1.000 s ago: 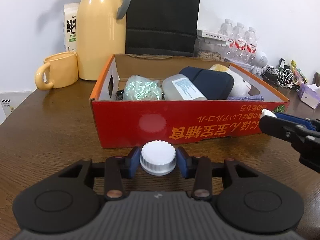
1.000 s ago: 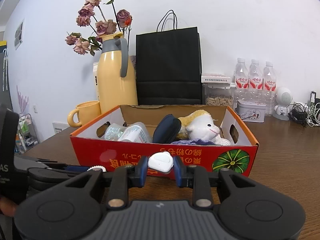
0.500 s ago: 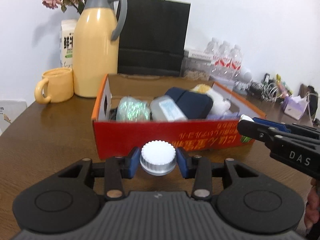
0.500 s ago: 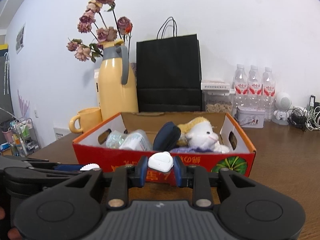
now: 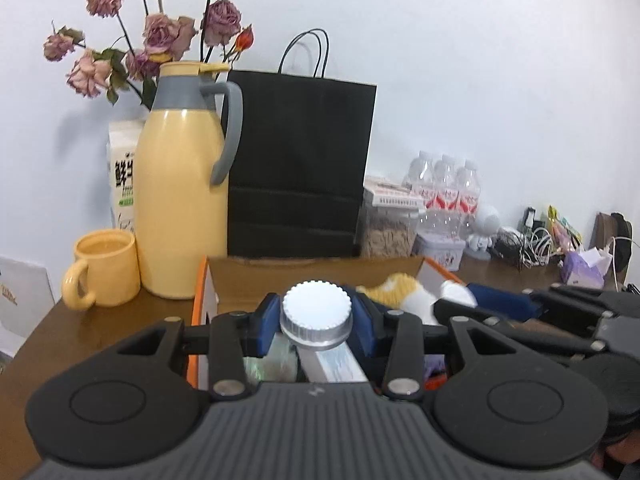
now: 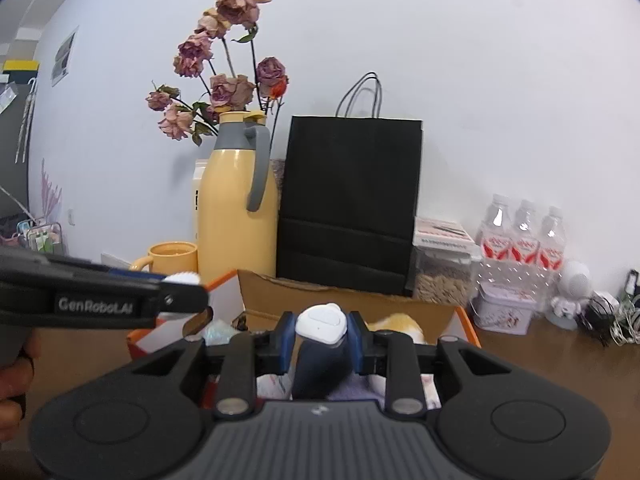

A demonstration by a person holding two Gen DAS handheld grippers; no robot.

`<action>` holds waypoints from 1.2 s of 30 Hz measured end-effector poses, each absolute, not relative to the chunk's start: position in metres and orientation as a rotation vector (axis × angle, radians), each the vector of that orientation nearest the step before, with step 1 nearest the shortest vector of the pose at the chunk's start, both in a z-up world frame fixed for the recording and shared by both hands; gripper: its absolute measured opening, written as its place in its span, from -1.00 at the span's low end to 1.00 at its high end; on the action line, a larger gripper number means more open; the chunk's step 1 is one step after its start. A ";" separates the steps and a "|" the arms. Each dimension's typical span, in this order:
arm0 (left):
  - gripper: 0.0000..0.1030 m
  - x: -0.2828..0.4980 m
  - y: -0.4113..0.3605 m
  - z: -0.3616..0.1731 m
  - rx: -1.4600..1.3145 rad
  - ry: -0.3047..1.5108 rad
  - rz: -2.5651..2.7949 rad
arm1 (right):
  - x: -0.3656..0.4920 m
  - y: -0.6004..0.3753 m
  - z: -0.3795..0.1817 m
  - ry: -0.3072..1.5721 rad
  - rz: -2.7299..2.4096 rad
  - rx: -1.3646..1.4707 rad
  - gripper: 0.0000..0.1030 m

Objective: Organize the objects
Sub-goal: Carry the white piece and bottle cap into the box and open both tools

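Observation:
My left gripper [image 5: 317,322] is shut on a white ridged bottle cap [image 5: 317,312] and holds it above the near left part of the red cardboard box [image 5: 203,280]. My right gripper [image 6: 321,330] is shut on a small white rounded object [image 6: 321,322] above the box's middle [image 6: 344,300]. Inside the box lie a plush toy [image 5: 394,286], a dark blue pouch [image 6: 318,372], a clear bottle [image 5: 334,366] and a glittery green bundle [image 5: 272,364]. Each gripper shows in the other's view: the right one [image 5: 520,312], the left one [image 6: 120,300].
Behind the box stand a yellow thermos jug [image 5: 182,200] with dried roses [image 5: 160,36], a yellow mug [image 5: 102,268], a milk carton [image 5: 122,168] and a black paper bag [image 5: 298,164]. Water bottles [image 5: 446,190], a tin [image 6: 504,306] and cables [image 5: 528,244] sit at the back right.
Both grippers have risen from table level in front of the box and moved forward over it, still holding their objects. The box's red front wall has dropped out of view.

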State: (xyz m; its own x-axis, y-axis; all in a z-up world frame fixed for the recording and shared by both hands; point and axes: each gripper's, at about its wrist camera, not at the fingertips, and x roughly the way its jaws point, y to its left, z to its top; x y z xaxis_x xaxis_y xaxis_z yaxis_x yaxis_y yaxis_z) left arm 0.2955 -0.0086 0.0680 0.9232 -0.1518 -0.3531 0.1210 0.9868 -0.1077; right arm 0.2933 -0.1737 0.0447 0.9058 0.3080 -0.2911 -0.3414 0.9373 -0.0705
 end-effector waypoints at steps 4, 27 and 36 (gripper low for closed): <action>-0.20 0.316 -0.009 0.070 -0.086 0.363 -0.133 | 0.315 -0.161 0.046 0.282 0.352 -0.131 -0.49; 1.00 0.390 0.000 0.035 -0.115 0.416 -0.058 | 0.408 -0.158 0.008 0.405 0.343 -0.111 -0.38; 1.00 0.385 -0.001 0.039 -0.112 0.392 -0.025 | 0.411 -0.180 0.009 0.456 0.267 -0.032 1.00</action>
State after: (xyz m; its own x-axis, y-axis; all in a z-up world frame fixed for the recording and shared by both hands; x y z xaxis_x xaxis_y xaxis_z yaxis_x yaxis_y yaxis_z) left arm 0.3855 -0.0013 0.0393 0.9237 -0.0462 -0.3802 0.0030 0.9935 -0.1135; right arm 0.4112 -0.1804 0.0086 0.8637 0.2472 -0.4393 -0.2614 0.9648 0.0290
